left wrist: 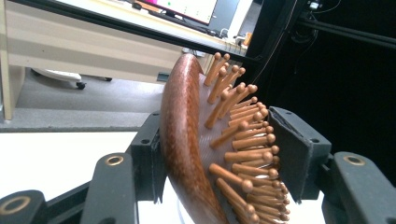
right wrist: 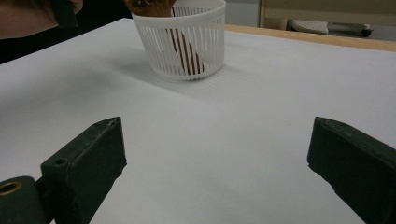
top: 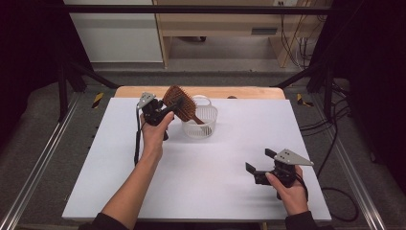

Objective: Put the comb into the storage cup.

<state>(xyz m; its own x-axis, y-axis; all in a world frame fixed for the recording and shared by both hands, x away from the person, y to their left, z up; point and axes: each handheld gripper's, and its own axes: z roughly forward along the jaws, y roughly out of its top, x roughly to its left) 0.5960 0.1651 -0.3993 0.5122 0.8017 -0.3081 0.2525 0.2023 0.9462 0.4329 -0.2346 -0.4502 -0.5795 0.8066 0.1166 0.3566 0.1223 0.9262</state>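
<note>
- On the left side of the white counter, my left hand holds my left tongs raised above the surface, near the far edge.
- Between those jaws sits the head of a brown wooden hairbrush. In the left gripper view, the brush's smooth back lies against one jaw and its knobbed bristles point at the other.
- I cannot tell whether that second jaw presses on the bristle tips or stands just off them, so I cannot call the grip firm or loose.
- Just right of the tongs, the brush leans tilted, with its handle reaching down into a white slatted basket that stands on the counter. In the right gripper view, the dark handle shows through the basket's slats.
- Further right and nearer to me, well apart from the basket, my right hand rests low on the counter with my right tongs.
- Those jaws stand wide, with bare counter between them.
</note>
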